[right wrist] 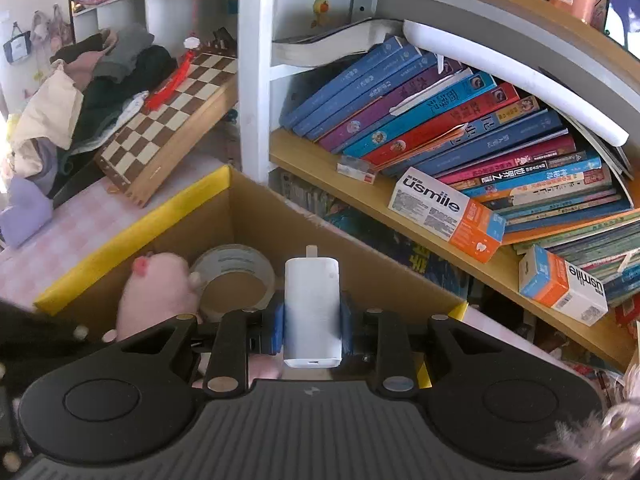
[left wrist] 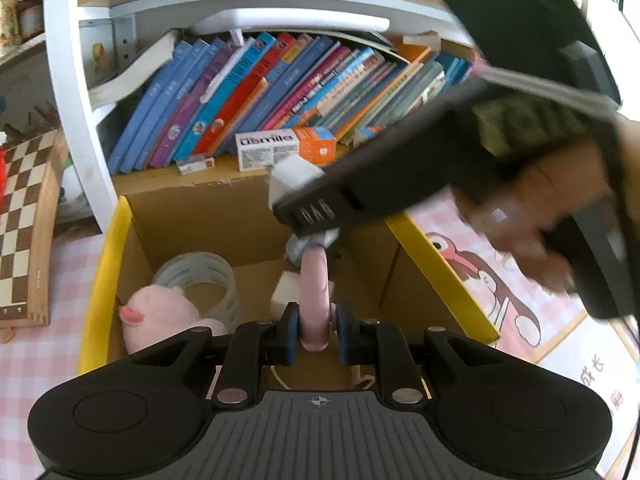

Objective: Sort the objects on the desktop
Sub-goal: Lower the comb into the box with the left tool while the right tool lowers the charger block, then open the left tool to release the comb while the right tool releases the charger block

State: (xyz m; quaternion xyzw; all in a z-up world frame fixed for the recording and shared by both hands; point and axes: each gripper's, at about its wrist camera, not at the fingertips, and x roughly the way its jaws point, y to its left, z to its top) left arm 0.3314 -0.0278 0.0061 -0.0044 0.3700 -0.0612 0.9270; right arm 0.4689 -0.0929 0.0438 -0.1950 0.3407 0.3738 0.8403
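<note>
A cardboard box (left wrist: 100, 280) with yellow rim flaps stands on the pink checked desk; it also shows in the right wrist view (right wrist: 132, 232). Inside lie a pink plush pig (left wrist: 160, 316) and a roll of clear tape (left wrist: 200, 276). My left gripper (left wrist: 316, 332) is shut on a pink handle-shaped object (left wrist: 315, 296) held over the box. My right gripper (right wrist: 312, 324) is shut on a white power bank (right wrist: 312, 304) above the box; it crosses the left wrist view as a blurred black shape (left wrist: 400, 172) with the white power bank (left wrist: 292, 176) at its tip.
A bookshelf with leaning books (right wrist: 460, 120) and toothpaste boxes (right wrist: 444, 212) stands behind the box. A wooden chessboard (right wrist: 172, 120) and a pile of clothes (right wrist: 80, 92) lie at the left. A lilac plush (right wrist: 24, 212) sits on the desk.
</note>
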